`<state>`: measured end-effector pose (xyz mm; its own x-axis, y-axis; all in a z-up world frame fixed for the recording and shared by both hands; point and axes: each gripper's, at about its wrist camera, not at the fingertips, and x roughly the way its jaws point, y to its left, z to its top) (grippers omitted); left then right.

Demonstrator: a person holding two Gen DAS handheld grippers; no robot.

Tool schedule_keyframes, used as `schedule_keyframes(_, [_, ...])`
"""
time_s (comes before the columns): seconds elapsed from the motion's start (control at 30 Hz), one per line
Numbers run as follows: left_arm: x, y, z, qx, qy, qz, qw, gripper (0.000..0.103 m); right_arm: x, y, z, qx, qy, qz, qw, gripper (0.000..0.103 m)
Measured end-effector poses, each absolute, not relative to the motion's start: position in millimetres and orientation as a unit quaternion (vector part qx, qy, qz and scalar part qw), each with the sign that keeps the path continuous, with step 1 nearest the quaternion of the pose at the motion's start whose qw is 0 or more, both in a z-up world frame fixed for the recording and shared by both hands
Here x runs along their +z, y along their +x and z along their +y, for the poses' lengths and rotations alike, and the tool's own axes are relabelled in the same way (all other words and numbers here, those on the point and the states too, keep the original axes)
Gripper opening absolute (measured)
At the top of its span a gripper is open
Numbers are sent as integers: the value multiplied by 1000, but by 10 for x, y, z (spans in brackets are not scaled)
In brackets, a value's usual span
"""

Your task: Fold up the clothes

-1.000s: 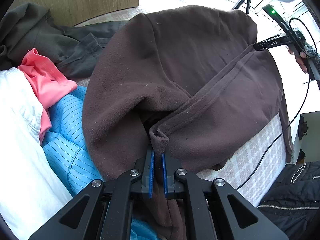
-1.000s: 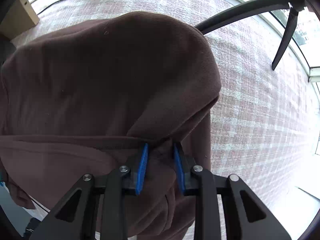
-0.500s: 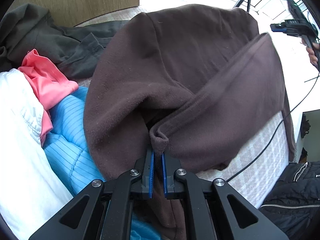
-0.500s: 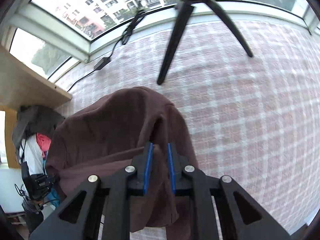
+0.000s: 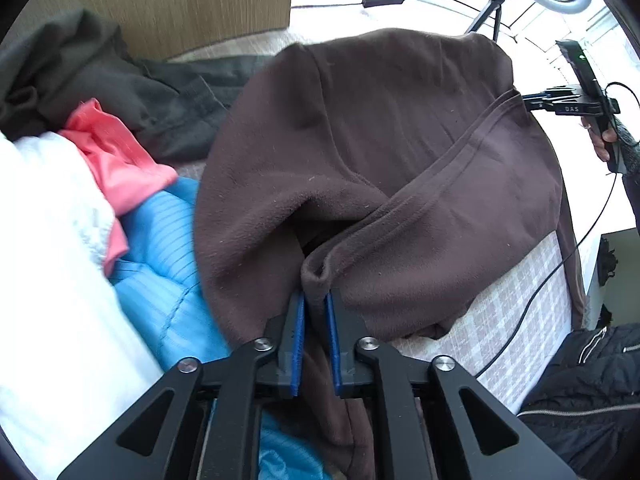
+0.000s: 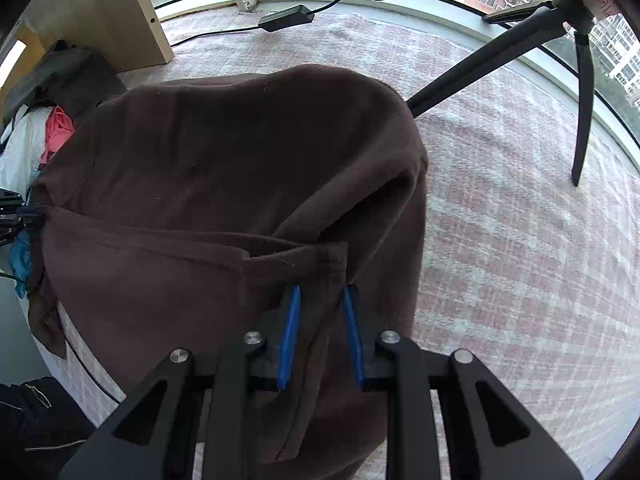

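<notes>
Brown fleece garment (image 5: 400, 152) sags over the checked bed cover (image 6: 520, 260), its hem lowered again after a lift; left gripper (image 5: 315, 300) clenches one corner, right gripper (image 6: 318, 304) apparently pinches the other, ready to fold.

The fleece (image 5: 384, 152) is dark brown all over, stitched hem included. Beside it lie a sky-blue garment (image 5: 160, 248) with fine stripes, a coral-pink one (image 5: 116, 160), a white one (image 5: 48, 264) and a charcoal-grey one (image 5: 120, 92). The cover (image 6: 520, 248) underneath is checked in pale pink and white. Both grippers are black with blue pads (image 6: 289, 332). The panel (image 5: 184, 0) is light wood-grain.
</notes>
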<state>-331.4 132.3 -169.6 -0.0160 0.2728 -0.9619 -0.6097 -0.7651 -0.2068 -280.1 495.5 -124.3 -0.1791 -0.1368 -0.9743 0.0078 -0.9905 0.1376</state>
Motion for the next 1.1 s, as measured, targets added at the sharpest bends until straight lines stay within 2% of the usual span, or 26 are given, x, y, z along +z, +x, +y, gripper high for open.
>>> schedule_keyframes(0.07, [-1692, -3299, 1363, 702, -625, 134, 315, 19, -1231, -2763, 4980, -768, 636, -55, 54, 21])
schedule_keyframes(0.3, [-1736, -3299, 1399, 685, -634, 152, 326, 19, -1033, -2622, 5123, -769, 634, -52, 62, 21])
schedule_keyframes(0.33, [-1788, -3281, 1471, 682, -636, 161, 324, 16, -1016, -2617, 5131, -769, 635, -46, 63, 22])
schedule_keyframes(0.37, [-1816, -3282, 1500, 680, -638, 168, 320, 7, -1004, -2616, 5137, -769, 635, -39, 64, 22])
schedule_keyframes(0.57, [-1815, -3328, 1504, 677, -642, 167, 320, 6, -940, -2635, 5059, -767, 636, -11, 84, 23])
schedule_keyframes(0.6, [-1811, -3326, 1501, 677, -641, 168, 319, 6, -974, -2659, 5045, -764, 641, -3, 81, 24])
schedule_keyframes(0.67, [-1812, -3322, 1495, 679, -640, 167, 319, 5, -1056, -2727, 5042, -756, 651, 17, 68, 38])
schedule_keyframes(0.7, [-1819, -3319, 1492, 679, -640, 166, 320, 5, -1105, -2750, 5044, -752, 656, 24, 62, 40])
schedule_keyframes(0.9, [-1821, -3306, 1482, 686, -636, 162, 316, 5, -1274, -2765, 5153, -745, 664, 7, 65, 41])
schedule_keyframes(0.93, [-1795, -3302, 1472, 689, -633, 161, 314, 5, -1234, -2727, 5179, -750, 658, 2, 65, 39])
schedule_keyframes(1.03, [-1651, -3264, 1414, 709, -617, 147, 307, 5, -1026, -2536, 5227, -767, 638, -5, 63, 10])
schedule_keyframes(1.1, [-1517, -3212, 1360, 725, -603, 131, 304, 4, -822, -2354, 5270, -784, 618, -23, 62, 9])
